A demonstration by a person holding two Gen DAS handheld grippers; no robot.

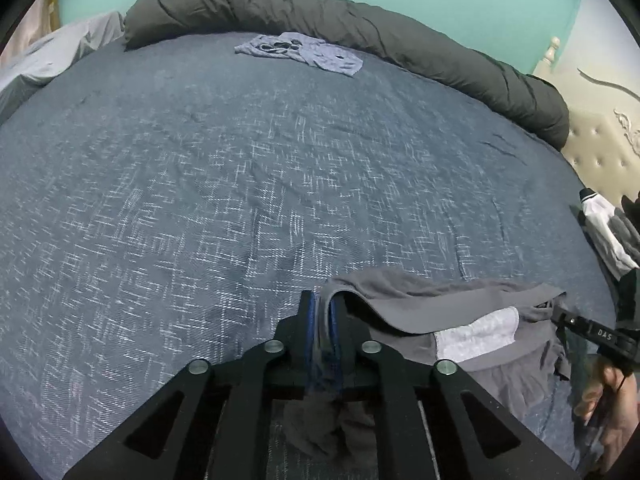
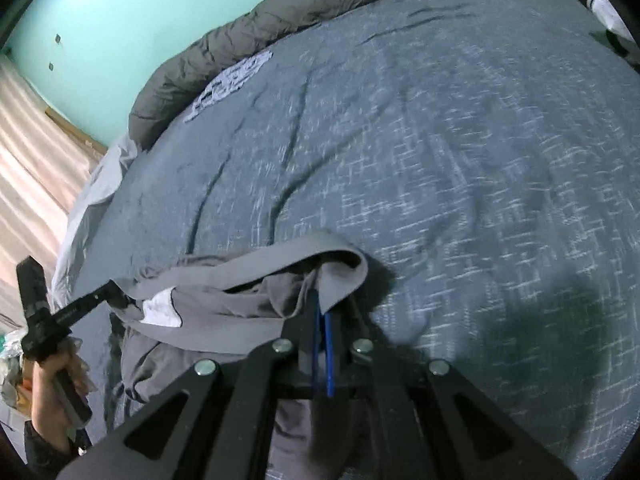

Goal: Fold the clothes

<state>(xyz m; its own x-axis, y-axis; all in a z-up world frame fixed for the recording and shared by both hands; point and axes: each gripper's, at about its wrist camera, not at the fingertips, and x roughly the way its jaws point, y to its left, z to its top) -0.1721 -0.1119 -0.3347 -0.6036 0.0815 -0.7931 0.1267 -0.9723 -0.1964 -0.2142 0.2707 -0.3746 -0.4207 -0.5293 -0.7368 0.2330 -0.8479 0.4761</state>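
A grey garment (image 1: 420, 312) with a wide waistband and a white label (image 1: 476, 332) hangs low over the blue-grey bed cover (image 1: 240, 160). My left gripper (image 1: 323, 300) is shut on one end of the waistband, and cloth bunches between its blue pads. The right gripper (image 1: 558, 314) grips the other end at the right edge. In the right wrist view, my right gripper (image 2: 322, 300) is shut on the waistband of the grey garment (image 2: 240, 280). There the left gripper (image 2: 114, 288) holds the far end, carried by a hand (image 2: 52, 380).
A rolled dark grey duvet (image 1: 360, 28) lines the bed's far edge below a turquoise wall. A light blue patterned garment (image 1: 300, 54) lies in front of it. Black and white clothes (image 1: 604, 224) sit at the right edge by a beige headboard (image 1: 600, 152).
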